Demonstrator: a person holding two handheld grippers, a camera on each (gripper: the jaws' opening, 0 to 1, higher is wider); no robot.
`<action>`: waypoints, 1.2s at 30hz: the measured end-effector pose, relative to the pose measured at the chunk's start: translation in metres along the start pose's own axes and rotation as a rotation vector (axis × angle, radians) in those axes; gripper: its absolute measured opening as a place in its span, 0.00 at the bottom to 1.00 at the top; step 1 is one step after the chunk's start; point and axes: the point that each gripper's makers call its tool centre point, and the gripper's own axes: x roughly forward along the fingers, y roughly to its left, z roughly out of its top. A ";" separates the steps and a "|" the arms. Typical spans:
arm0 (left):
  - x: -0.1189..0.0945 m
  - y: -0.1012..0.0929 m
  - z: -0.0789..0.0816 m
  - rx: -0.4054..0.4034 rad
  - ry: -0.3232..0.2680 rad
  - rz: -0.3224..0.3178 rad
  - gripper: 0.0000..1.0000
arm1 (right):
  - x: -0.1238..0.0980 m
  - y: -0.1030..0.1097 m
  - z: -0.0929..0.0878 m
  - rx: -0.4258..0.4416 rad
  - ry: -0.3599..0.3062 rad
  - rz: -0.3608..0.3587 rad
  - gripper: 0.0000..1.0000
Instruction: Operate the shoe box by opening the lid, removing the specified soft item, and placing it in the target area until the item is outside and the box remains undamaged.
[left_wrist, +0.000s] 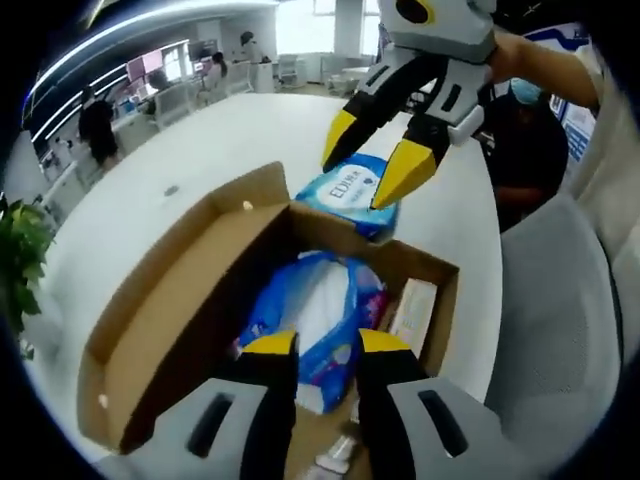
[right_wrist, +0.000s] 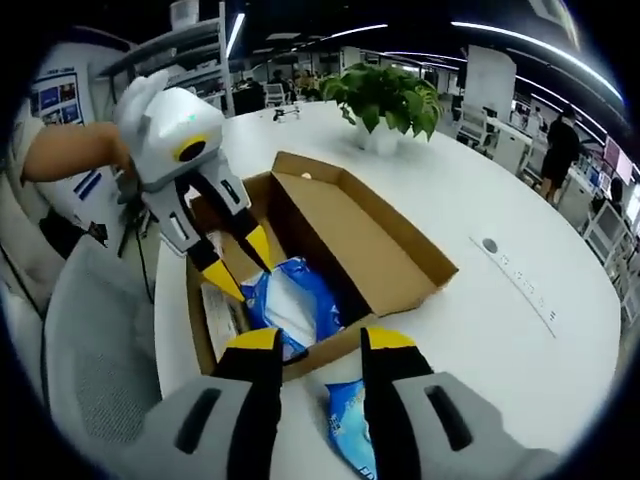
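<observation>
The blue soft pack (left_wrist: 318, 318) sits inside the open shoe box (left_wrist: 180, 300), looks light, squishy and crinkly, so pinch a bunched edge. Left gripper (left_wrist: 328, 345) hovers over it, jaws parted, empty. Right gripper (right_wrist: 322, 345) is also open, above a tissue packet (left_wrist: 350, 192) on the white table (right_wrist: 480, 310).

Open shoe box (left_wrist: 190, 300) — blue soft pack (left_wrist: 315, 315) inside, left tool (left_wrist: 327, 345) above.
</observation>
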 end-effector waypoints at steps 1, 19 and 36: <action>0.001 0.000 0.000 0.009 -0.001 -0.008 0.20 | 0.002 0.000 -0.001 -0.007 0.007 -0.001 0.27; 0.024 0.001 -0.017 0.088 0.086 -0.126 0.13 | 0.049 0.001 -0.004 -0.063 0.079 0.000 0.19; 0.021 0.009 -0.031 0.124 0.142 -0.116 0.00 | 0.075 0.000 -0.014 -0.143 0.183 -0.024 0.00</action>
